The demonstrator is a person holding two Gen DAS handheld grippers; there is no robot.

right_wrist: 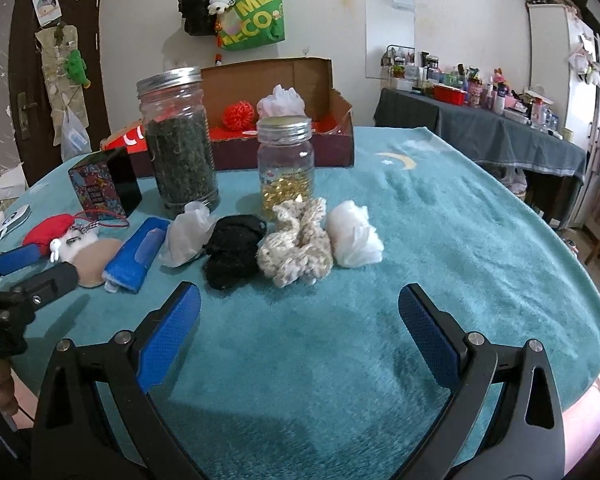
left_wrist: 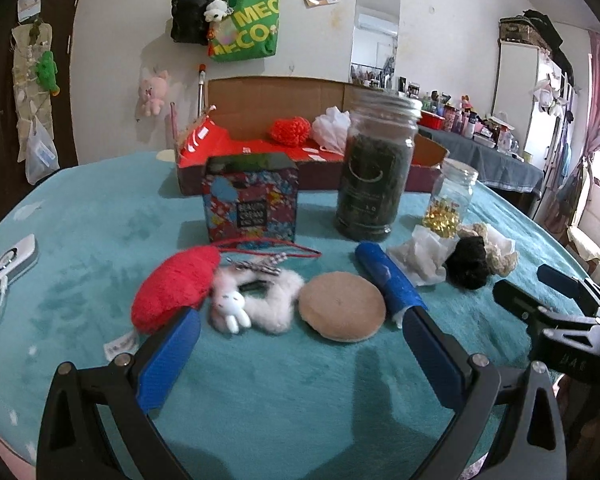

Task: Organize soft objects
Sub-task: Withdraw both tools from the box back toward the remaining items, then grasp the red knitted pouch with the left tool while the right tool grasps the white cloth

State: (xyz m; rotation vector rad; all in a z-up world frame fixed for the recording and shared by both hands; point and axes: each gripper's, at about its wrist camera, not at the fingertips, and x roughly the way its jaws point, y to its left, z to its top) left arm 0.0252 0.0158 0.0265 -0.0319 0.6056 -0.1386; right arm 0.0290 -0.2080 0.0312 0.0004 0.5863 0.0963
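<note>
Teal plush cloth [left_wrist: 100,216] covers the table. Left wrist view: left gripper [left_wrist: 300,352] hangs empty, jaws spread, facing the red plush [left_wrist: 172,288], white bunny scrunchie [left_wrist: 256,300] and tan puff [left_wrist: 342,306], likely its next picks. Behind waits the cardboard box [left_wrist: 276,92], probably the destination.

Right wrist view: right gripper [right_wrist: 298,320], also spread and empty, faces the black scrunchie [right_wrist: 232,248], cream scrunchie [right_wrist: 296,248] and white wad [right_wrist: 354,236], lined up before 2 jars [right_wrist: 286,164].

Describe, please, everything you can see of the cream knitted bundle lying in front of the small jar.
The cream chunky-knit yarn bundle is a soft, loosely crumpled heap of looped, ruffled yarn lying on the teal plush tablecloth. It sits just in front of the small clear glass jar with gold pieces, pressed between the black knitted bundle on one side and the white fluffy wad on the other. Neither gripper touches it.
</note>
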